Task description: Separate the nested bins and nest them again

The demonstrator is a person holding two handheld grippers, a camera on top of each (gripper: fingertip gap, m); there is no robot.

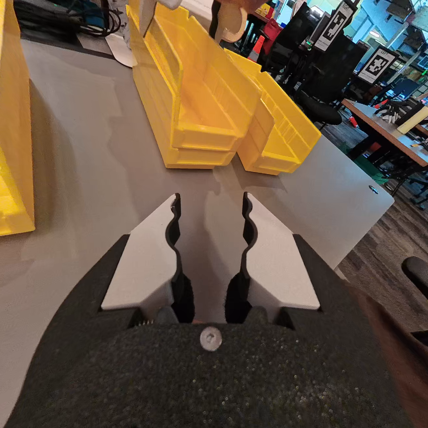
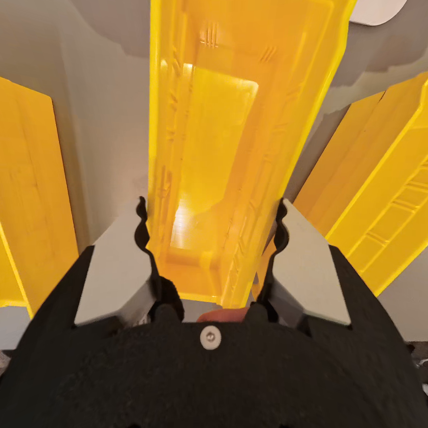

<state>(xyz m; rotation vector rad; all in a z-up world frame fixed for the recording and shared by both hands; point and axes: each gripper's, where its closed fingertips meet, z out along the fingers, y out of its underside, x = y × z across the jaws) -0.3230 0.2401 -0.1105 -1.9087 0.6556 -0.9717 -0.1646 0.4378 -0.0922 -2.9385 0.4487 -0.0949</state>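
Jaws spread on left gripper (image 1: 210,196), nothing between them, hovering low over bare grey counter (image 1: 92,139) just short of the bins. L to R in left wrist view: one yellow bin (image 1: 14,139) cut off at far left edge, sitting on counter; centre, nested pair (image 1: 196,111) w/ inner bin seated in outer one but inner's far end tipped up, near ends stacked at the front lip; just beside it on the right, touching or nearly so, a single bin (image 1: 284,129) near the counter's right edge. At far end of the nested pair a pale gripper finger (image 1: 148,16) reaches in at the inner bin's wall, can't tell grip from here. Bkgd: office chairs (image 1: 319,108), orange cone (image 1: 257,48), marker boards (image 1: 333,23), other desks. Right wrist view, L to R: left bin (image 2: 30,185) side wall, then right gripper (image 2: 212,206) w/ jaws spread wide, straddling the long yellow bin (image 2: 220,139) – its side walls run between the two fingers, left finger right against the left wall, right finger close to right wall; contact on that side unclear, blurry. Bin's open interior faces cam, another bin visible under/through it. Third bin (image 2: 382,196) at right, angled. White rounded object (image 2: 382,18) at top right corner, partly hidden.
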